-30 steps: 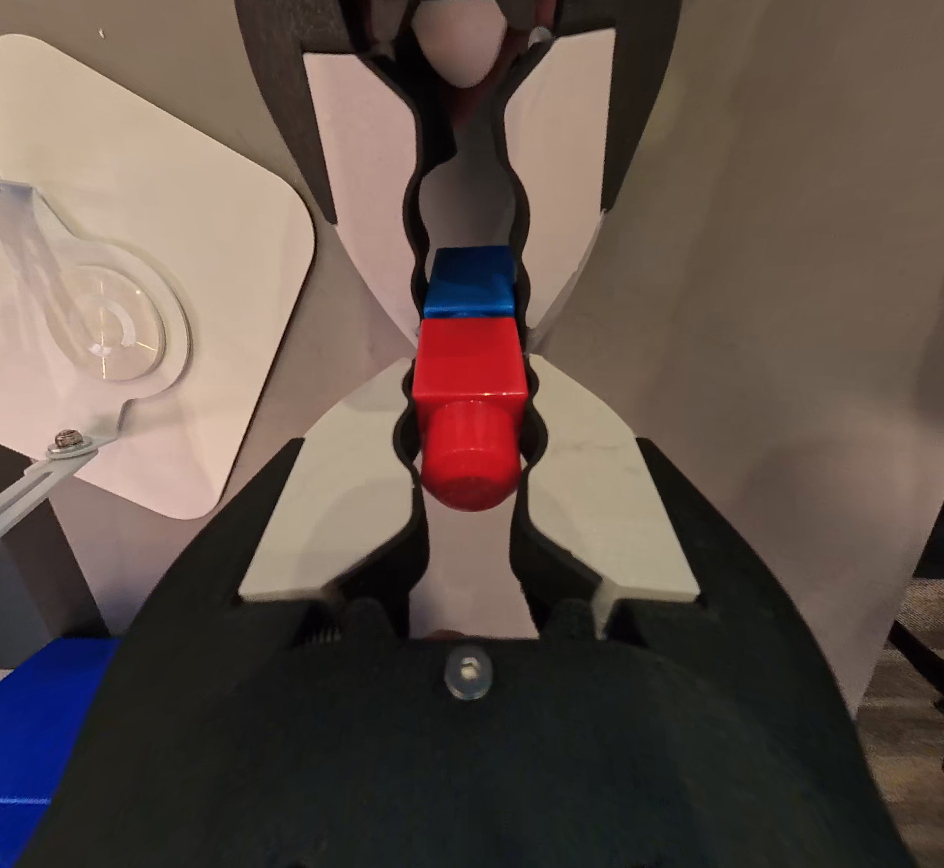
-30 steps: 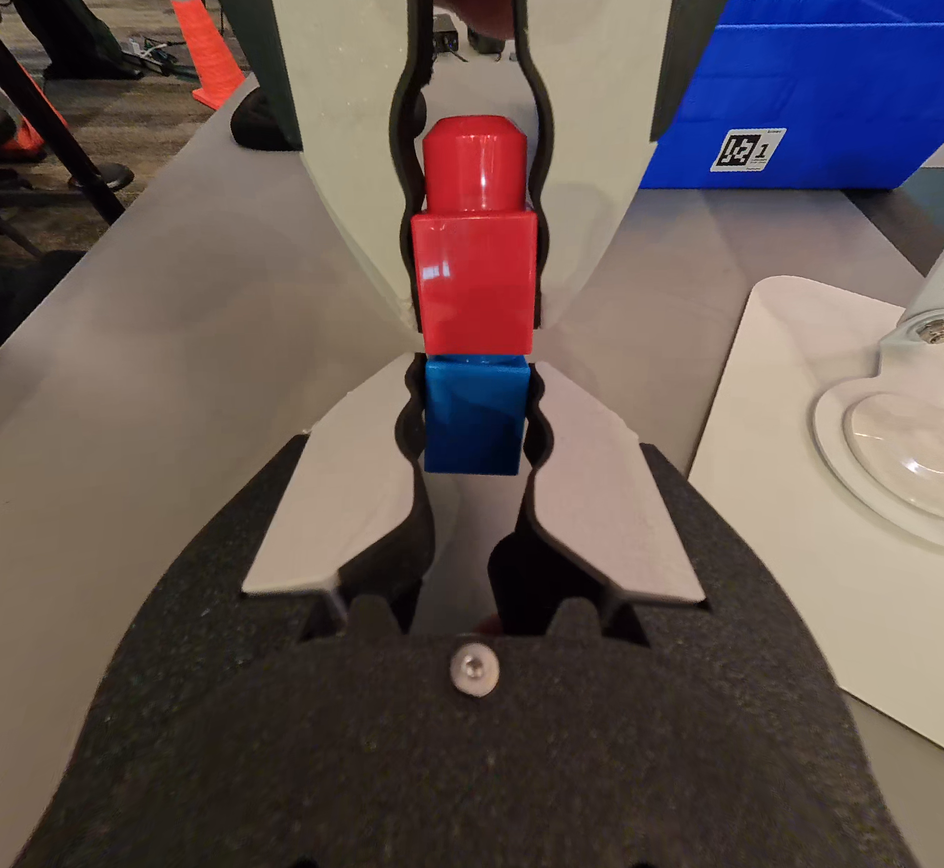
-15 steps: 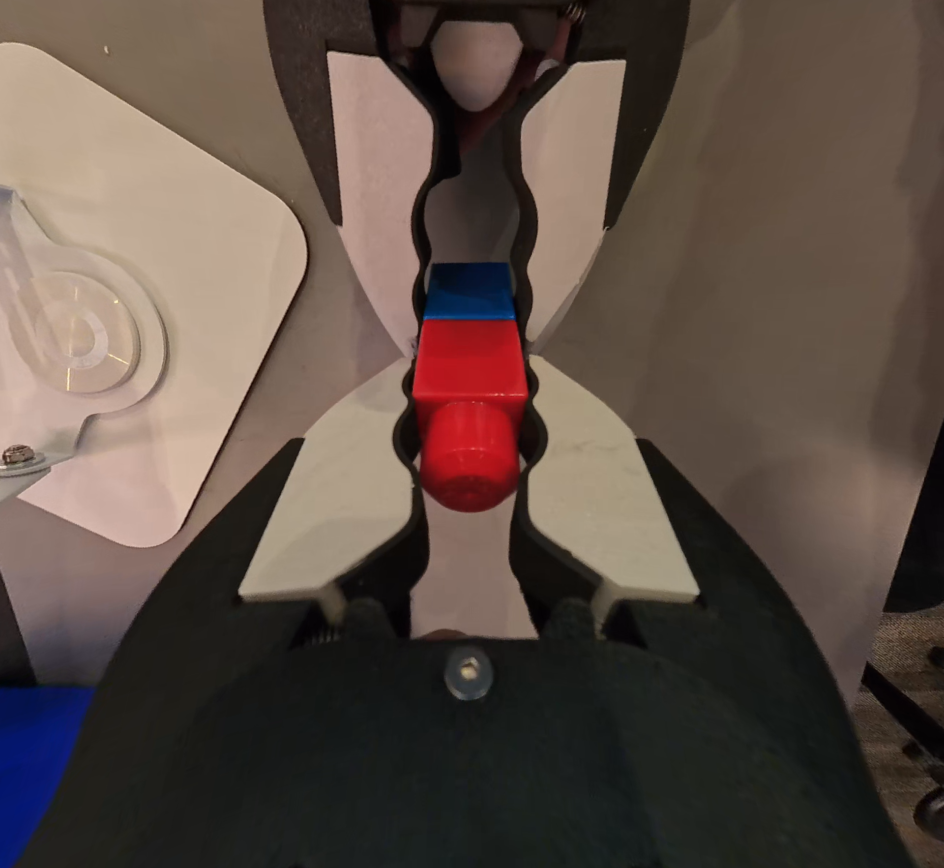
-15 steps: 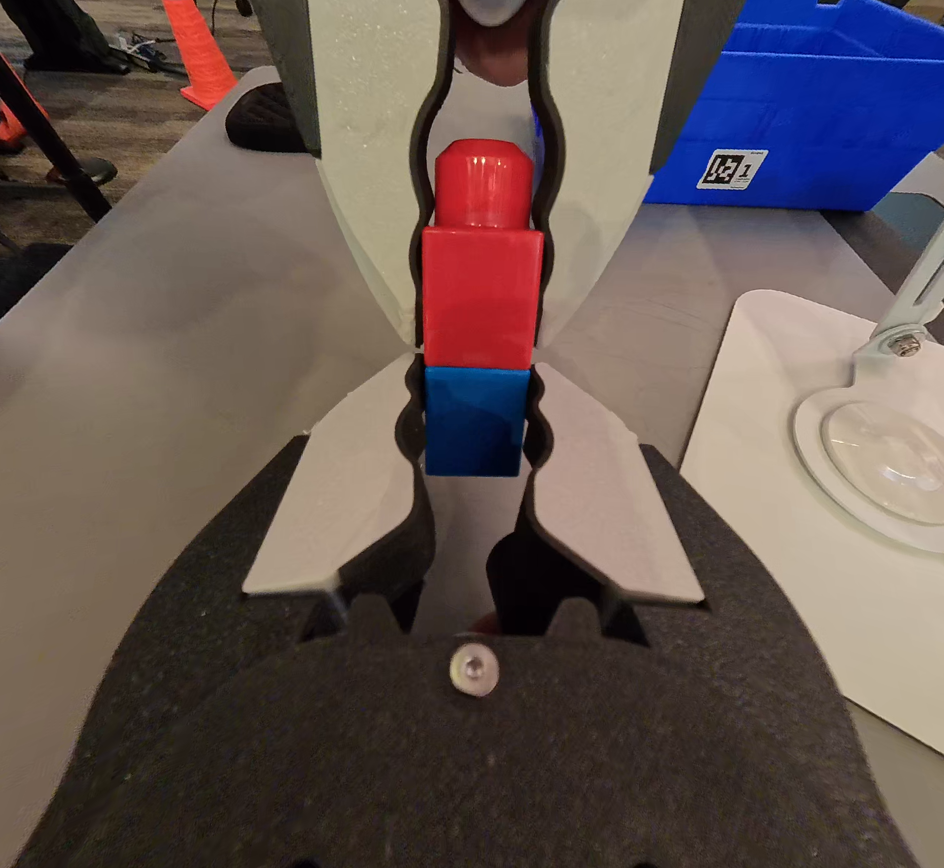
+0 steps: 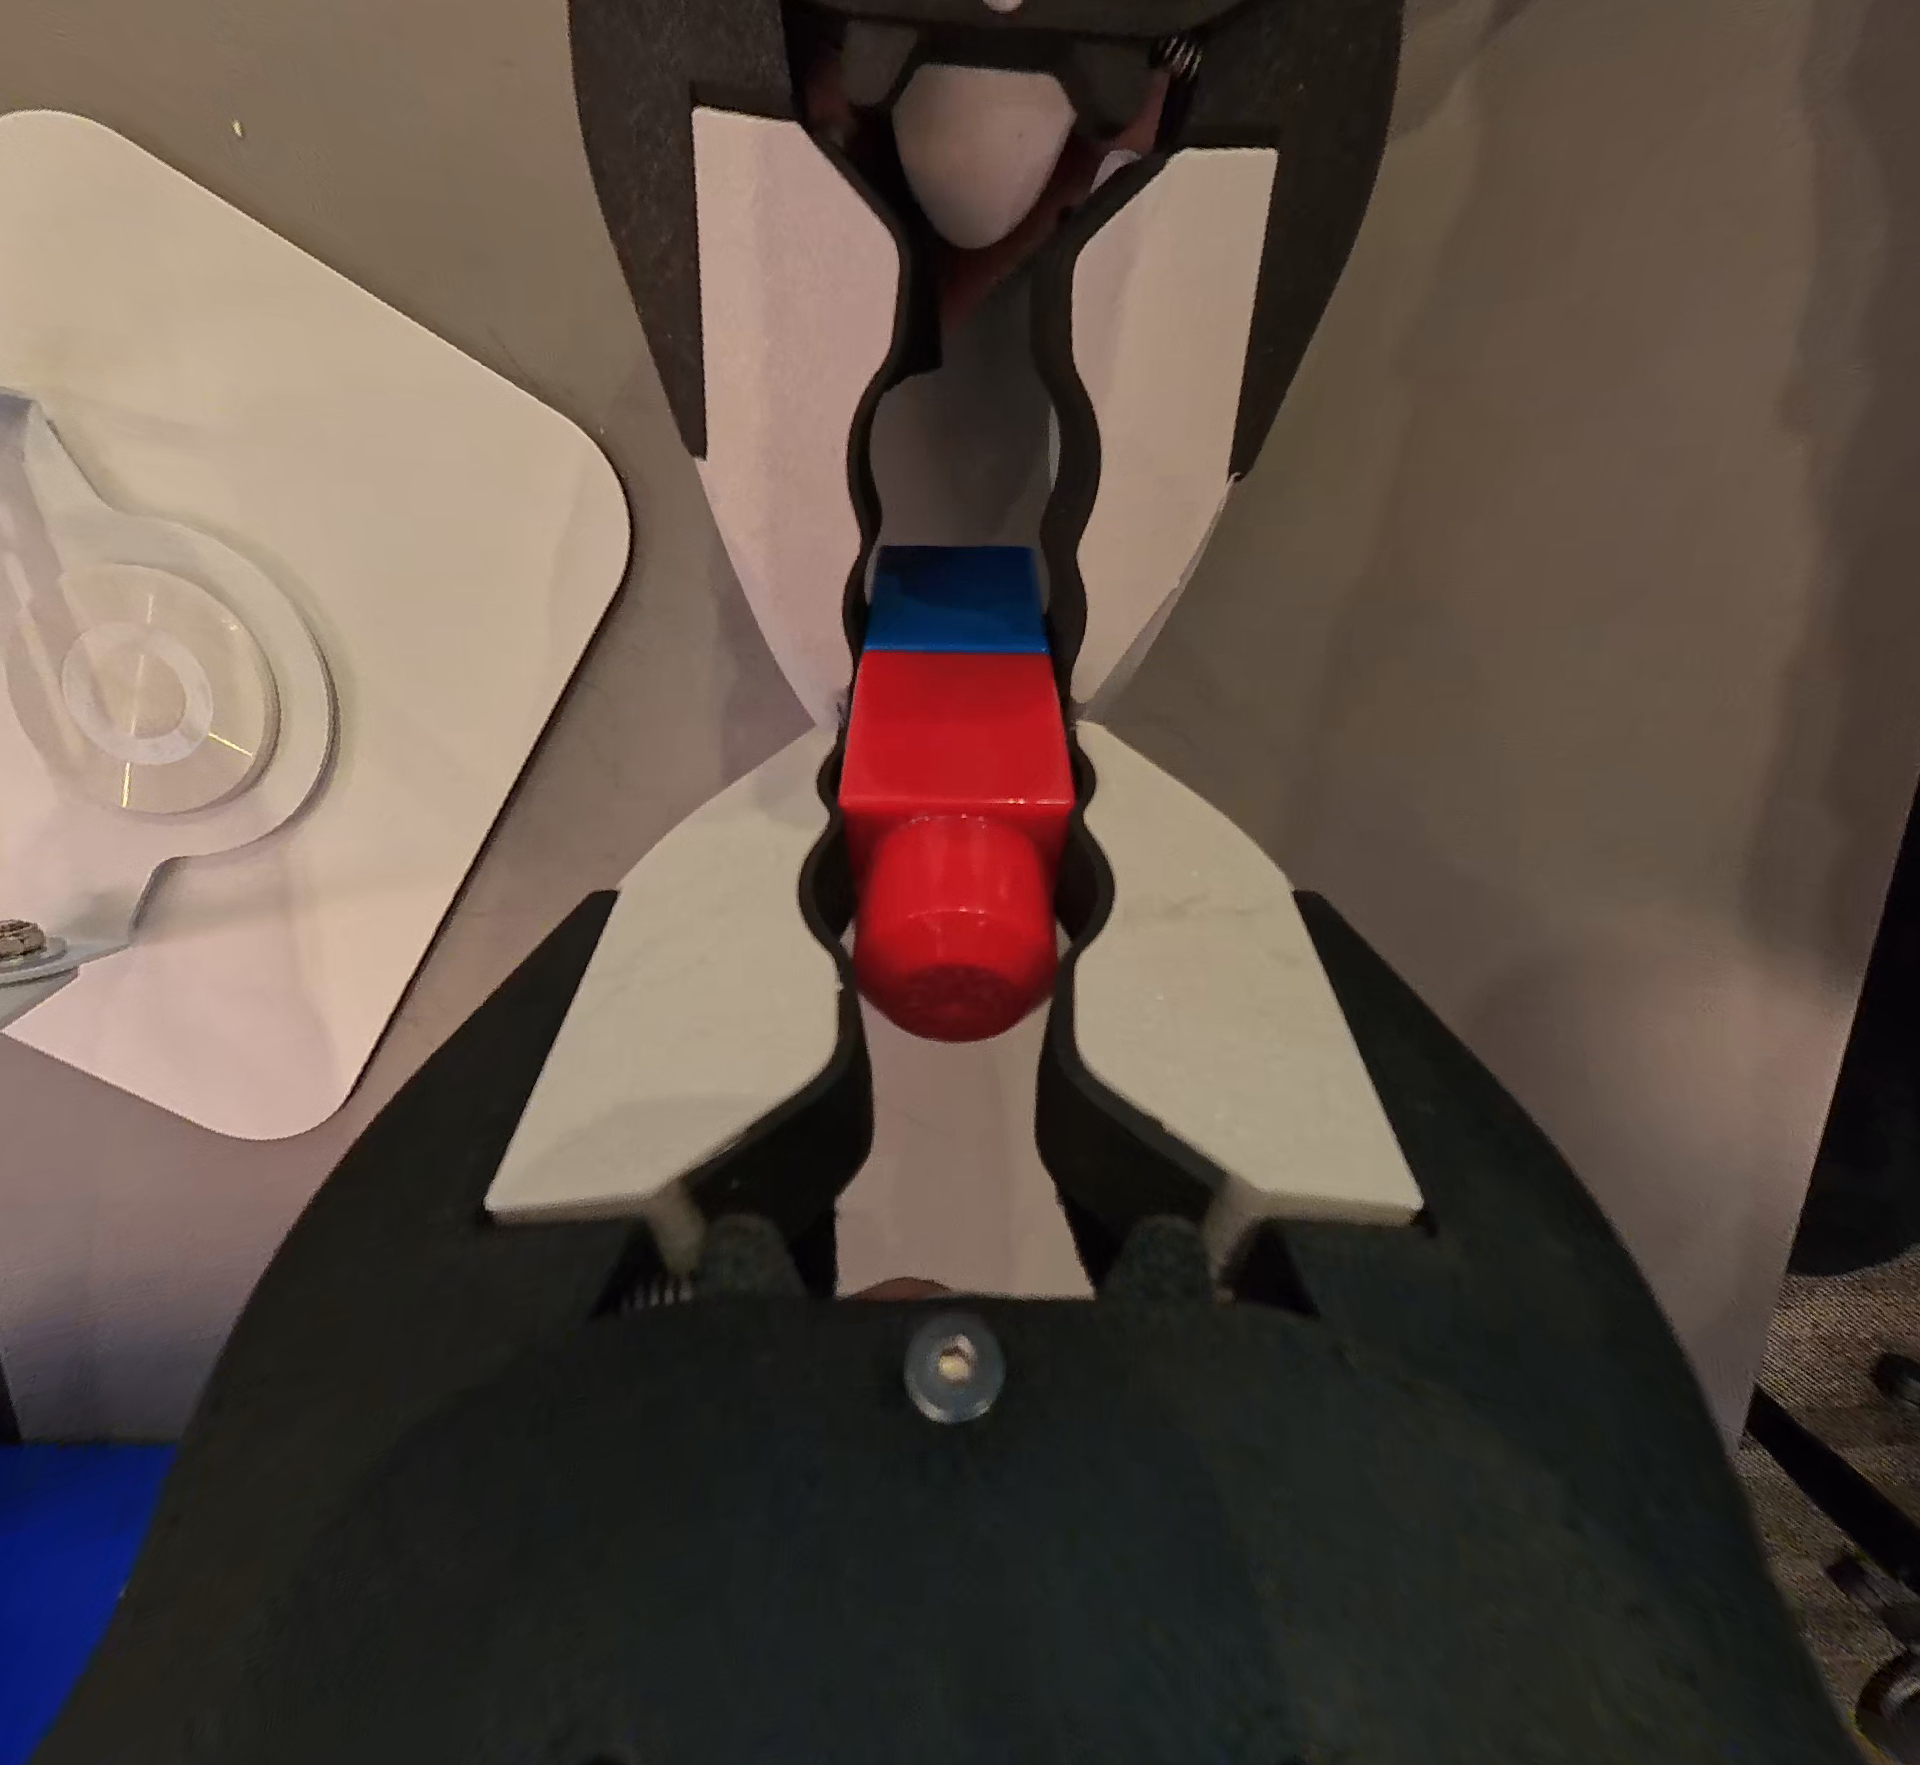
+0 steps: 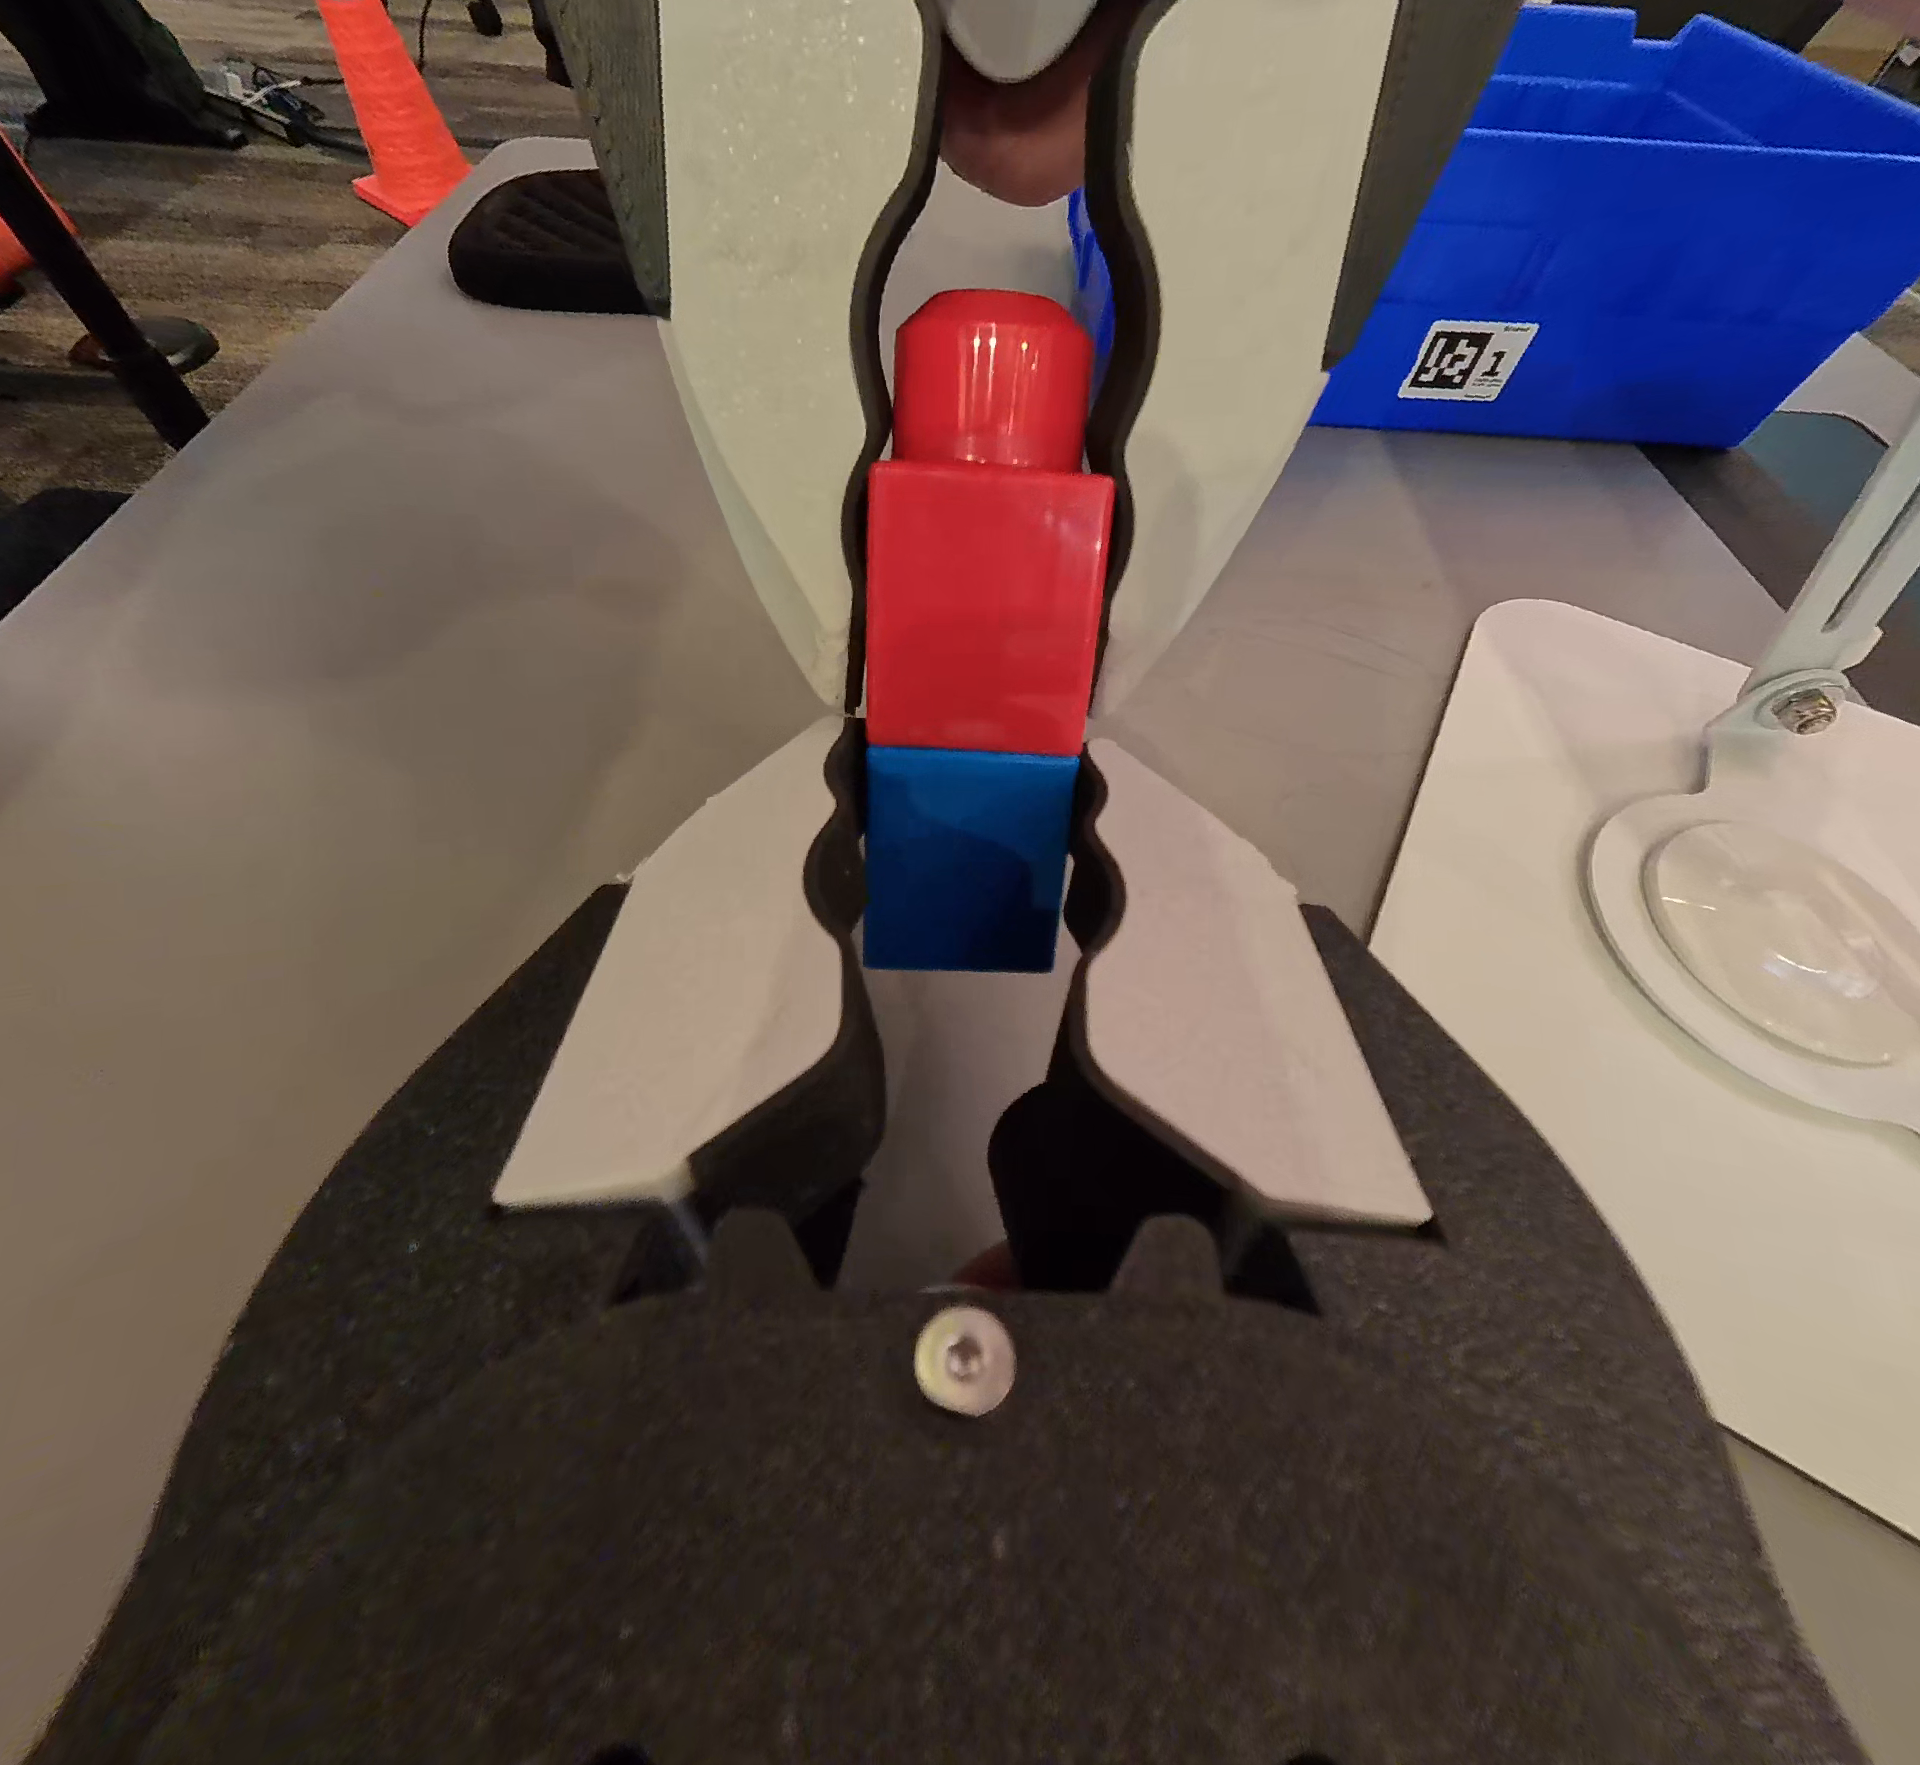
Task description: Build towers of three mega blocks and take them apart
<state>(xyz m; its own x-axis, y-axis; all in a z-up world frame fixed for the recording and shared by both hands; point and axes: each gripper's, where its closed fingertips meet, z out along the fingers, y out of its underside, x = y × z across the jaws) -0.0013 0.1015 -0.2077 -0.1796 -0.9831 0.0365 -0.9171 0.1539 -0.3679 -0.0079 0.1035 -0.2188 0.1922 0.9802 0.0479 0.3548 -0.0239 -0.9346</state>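
Between our two claws, held up off the grey tabletop (image 6: 416, 676), a red block (image 5: 951, 739) sits pressed onto a blue block (image 5: 954, 595), the seam between them closed and flush. We pinch the red block with our left claw (image 5: 951, 780), its wavy pads tight on the block's flat side walls, the round stud pointing back toward that claw's camera. Our right claw (image 6: 966, 863) clamps the blue block the same way, by its two opposite flat faces, tip to tip with the left one. Only two blocks show; we see no third in either view, so we judge this either a tower one block short or one being pulled apart.

Both blocks look like hard, glossy moulded plastic: light, stiff and not fragile, but slick where the light glints on them. We judge the flat sides the right place to hold, close to the seam, since the rounded stud offers the pads little purchase. A straight pull or push along the stack's axis should suit the friction fit; a twist risks a block sliding out of the pads.

Beyond the stack, a blue bin (image 6: 1662, 240) with a square printed tag stands at the far edge of the tabletop. A white board (image 5: 312, 572) carrying a clear domed fitting on a metal bracket lies just beside us. An orange cone (image 6: 384, 105) stands on the carpet past the tabletop.
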